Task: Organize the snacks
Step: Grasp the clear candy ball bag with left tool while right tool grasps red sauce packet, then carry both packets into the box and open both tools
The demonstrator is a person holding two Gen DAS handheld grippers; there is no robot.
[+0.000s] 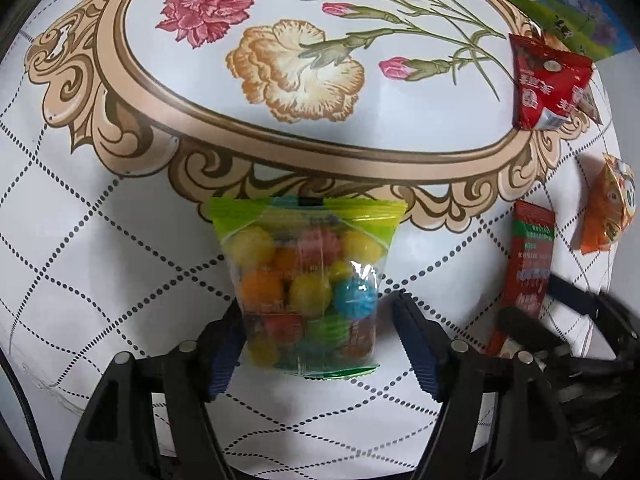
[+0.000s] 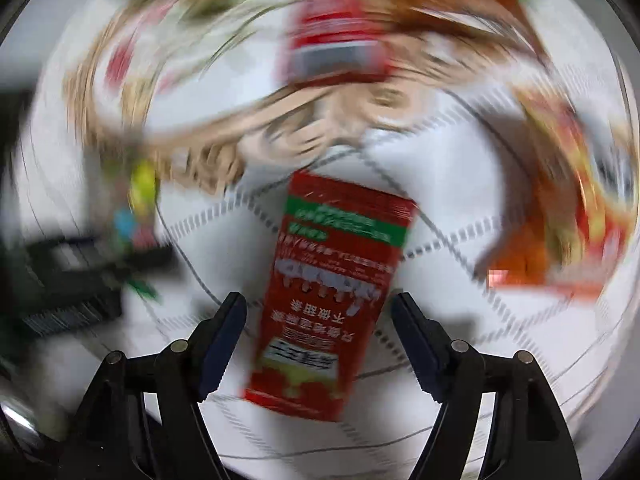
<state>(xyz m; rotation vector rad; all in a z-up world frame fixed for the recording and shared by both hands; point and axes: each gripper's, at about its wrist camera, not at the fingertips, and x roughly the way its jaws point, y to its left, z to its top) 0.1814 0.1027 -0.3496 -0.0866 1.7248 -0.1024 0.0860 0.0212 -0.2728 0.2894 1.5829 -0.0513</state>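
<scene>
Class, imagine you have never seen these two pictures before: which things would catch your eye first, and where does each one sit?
First, the clear bag of bright candy balls, lying on the white tablecloth between the open fingers of the left gripper. Next, the long red snack packet between the open fingers of the right gripper, sharp against a blurred background. Behind the candy, the cloth's printed red and cream carnations fill an ornate oval frame.

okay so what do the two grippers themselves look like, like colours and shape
Both look the same: the left gripper and right gripper have matte black angular plastic frames with triangular cut-outs, small round silver pins at the joints, and dark blue ribbed pads inside each finger. No markings, sleeves or hands show. A thin dark cable may run at the left view's edge.
</scene>
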